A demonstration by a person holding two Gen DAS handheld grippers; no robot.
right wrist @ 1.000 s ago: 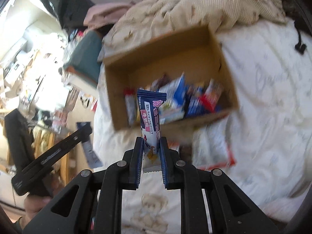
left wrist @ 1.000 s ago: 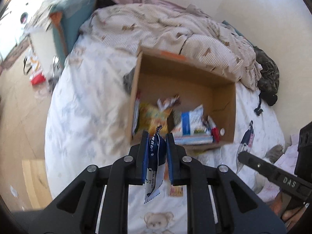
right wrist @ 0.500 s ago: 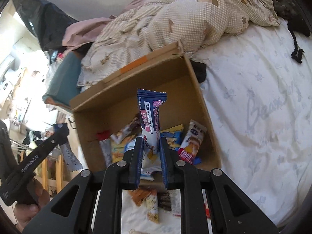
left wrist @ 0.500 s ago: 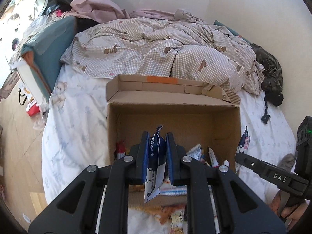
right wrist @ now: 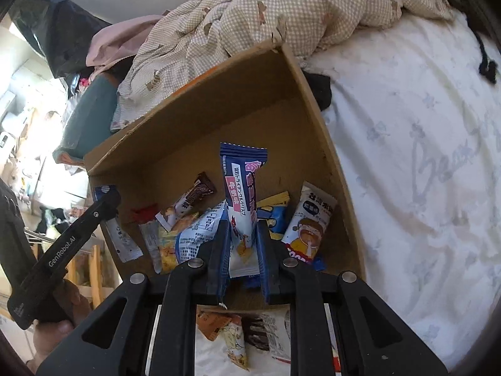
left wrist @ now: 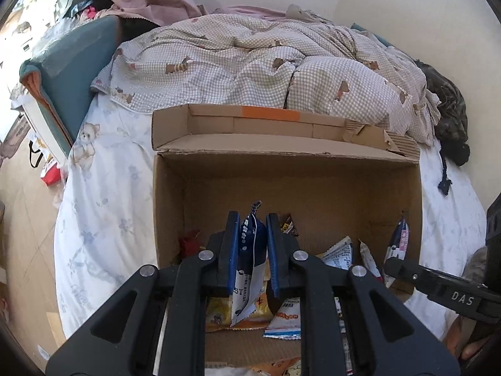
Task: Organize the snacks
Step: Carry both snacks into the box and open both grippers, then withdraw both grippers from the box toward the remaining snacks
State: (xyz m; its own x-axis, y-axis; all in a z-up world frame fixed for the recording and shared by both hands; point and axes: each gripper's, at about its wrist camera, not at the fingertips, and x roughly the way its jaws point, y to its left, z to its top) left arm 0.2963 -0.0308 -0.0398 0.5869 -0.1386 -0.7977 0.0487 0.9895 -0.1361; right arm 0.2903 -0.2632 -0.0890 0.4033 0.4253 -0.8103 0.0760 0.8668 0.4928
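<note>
An open cardboard box [left wrist: 313,181] lies on the bed and holds several snack packets [right wrist: 188,238]. My left gripper [left wrist: 253,235] is shut on a dark blue and white snack packet [left wrist: 249,266], held over the box's near edge. My right gripper [right wrist: 243,238] is shut on a blue and pink snack bar [right wrist: 242,188], upright over the box [right wrist: 219,100] interior. The right gripper also shows in the left wrist view [left wrist: 438,285] at the box's right side, with its bar [left wrist: 399,238]. The left gripper shows in the right wrist view [right wrist: 78,222].
A checked duvet [left wrist: 266,62] is bunched behind the box. A teal cushion [left wrist: 72,62] lies at the bed's left edge. Loose snack packets [right wrist: 244,332] lie on the white sheet [right wrist: 422,156] in front of the box. Dark clothing [left wrist: 447,109] lies by the wall.
Both grippers have moved forward and down toward the box with their packets, so the box now fills more of both views. The right gripper's bar now sits inside the box opening.
</note>
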